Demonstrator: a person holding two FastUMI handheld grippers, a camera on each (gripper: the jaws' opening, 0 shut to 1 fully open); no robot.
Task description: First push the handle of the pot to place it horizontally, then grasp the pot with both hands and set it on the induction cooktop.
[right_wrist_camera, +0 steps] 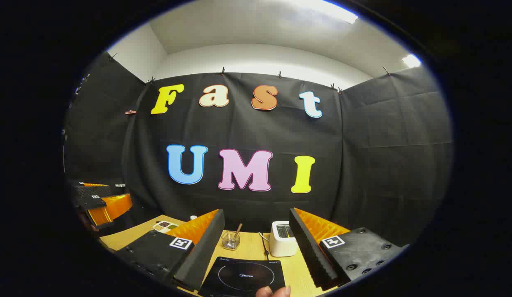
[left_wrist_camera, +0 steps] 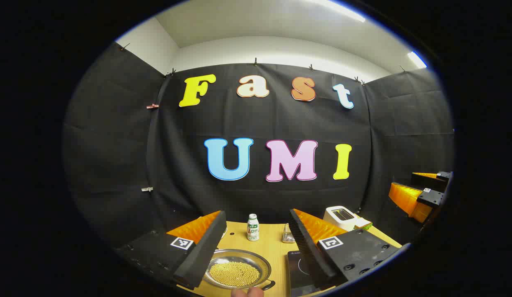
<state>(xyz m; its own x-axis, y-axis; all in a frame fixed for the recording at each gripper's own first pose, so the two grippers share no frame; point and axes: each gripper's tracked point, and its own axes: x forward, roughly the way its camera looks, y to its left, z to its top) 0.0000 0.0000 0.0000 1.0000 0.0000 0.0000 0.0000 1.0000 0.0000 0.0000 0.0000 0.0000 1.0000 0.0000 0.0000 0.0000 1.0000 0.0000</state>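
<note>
Left tool (left_wrist_camera: 256, 247) open, pot (left_wrist_camera: 235, 273) just below

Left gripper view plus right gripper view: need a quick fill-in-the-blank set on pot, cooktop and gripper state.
1. The pot holds small ____ beads.
2. The cooktop has ____ standing on it.
3. The white toaster stands ____ the cooktop, toward the booth wall.
4. The left gripper and the right gripper both have their jaws ____.

Missing words: yellow; nothing; behind; open
</note>
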